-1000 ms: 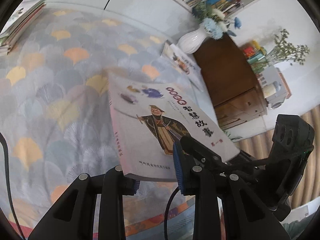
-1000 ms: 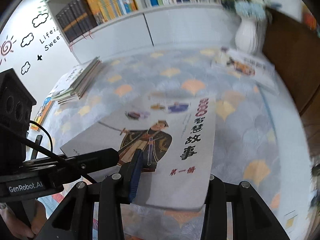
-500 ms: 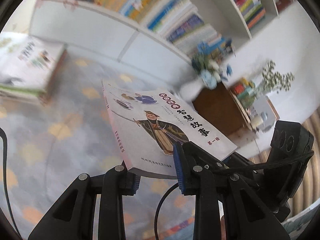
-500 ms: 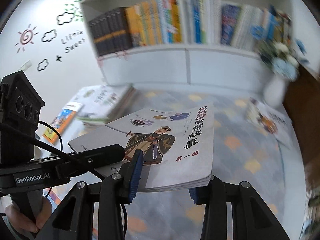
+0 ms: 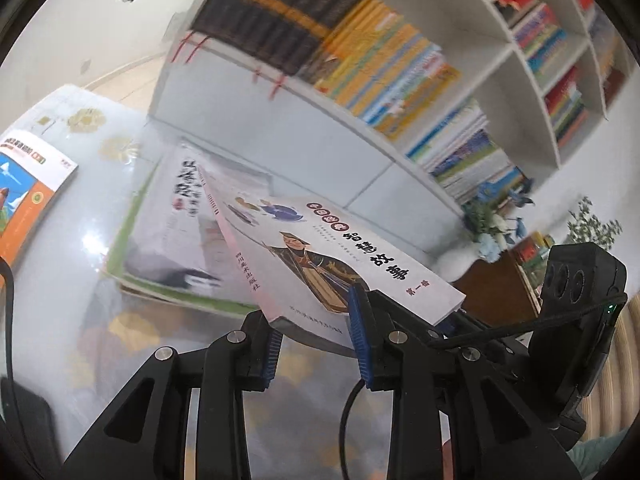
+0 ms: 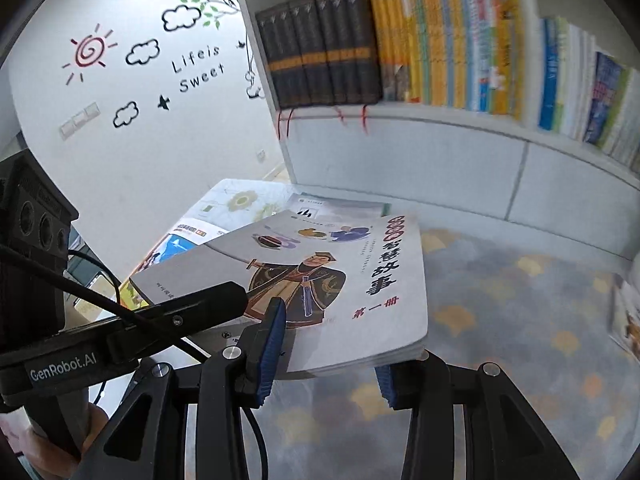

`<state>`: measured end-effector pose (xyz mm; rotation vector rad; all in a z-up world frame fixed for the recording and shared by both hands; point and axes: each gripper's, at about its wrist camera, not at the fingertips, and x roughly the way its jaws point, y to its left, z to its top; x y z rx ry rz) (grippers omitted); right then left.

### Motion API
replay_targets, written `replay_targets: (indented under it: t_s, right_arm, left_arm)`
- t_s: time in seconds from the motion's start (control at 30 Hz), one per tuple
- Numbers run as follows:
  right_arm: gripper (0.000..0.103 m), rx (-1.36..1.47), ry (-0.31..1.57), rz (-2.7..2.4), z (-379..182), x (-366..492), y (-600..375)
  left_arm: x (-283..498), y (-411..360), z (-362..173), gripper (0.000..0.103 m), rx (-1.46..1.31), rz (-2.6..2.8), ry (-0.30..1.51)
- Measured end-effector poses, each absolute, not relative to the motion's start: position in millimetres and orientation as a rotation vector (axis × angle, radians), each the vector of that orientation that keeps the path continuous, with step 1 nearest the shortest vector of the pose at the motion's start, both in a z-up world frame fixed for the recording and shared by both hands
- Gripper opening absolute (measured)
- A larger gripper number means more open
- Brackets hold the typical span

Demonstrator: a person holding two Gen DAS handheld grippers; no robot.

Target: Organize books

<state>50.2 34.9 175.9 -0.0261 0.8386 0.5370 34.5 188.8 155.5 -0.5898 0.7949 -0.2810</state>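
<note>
A white story book (image 5: 320, 248) with a robed figure on its cover hangs in the air, tilted, held by both grippers. My left gripper (image 5: 316, 344) is shut on its near edge by the spine. My right gripper (image 6: 328, 364) is shut on the near edge by the open pages; the book (image 6: 340, 272) fills the middle of that view. The left gripper's finger (image 6: 200, 304) lies across the cover's left side there. Just beyond the held book is a flat stack of books (image 5: 172, 232), its far edge (image 6: 340, 204) showing past the held book.
A white bookshelf (image 6: 400, 48) packed with upright books rises behind the table. An orange-and-blue book (image 5: 28, 192) lies flat at the left. The table's patterned cloth (image 6: 520, 320) spreads to the right, with another book (image 6: 624, 312) at its right edge. A flower vase (image 5: 488, 236) stands far right.
Both grippers have carried the book up off the cloth and across to the left, toward the stack and the shelf. The grip on the book looks the same.
</note>
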Motion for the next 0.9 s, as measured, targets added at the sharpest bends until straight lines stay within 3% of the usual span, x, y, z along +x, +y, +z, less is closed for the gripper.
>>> replay_targets:
  t_s: [0.53,0.9]
  right_arm:
    - [0.041,0.03,0.973,0.445,123.6,131.5,96.9]
    - [0.044,-0.034,1.158,0.54,77.1,119.1,105.7]
  left_arm:
    - [96.9,263.7,95.2,0.029,-0.729,-0.193,0.853]
    - [17.2,293.0,82.4,0.034,-0.747,0.039,0.849]
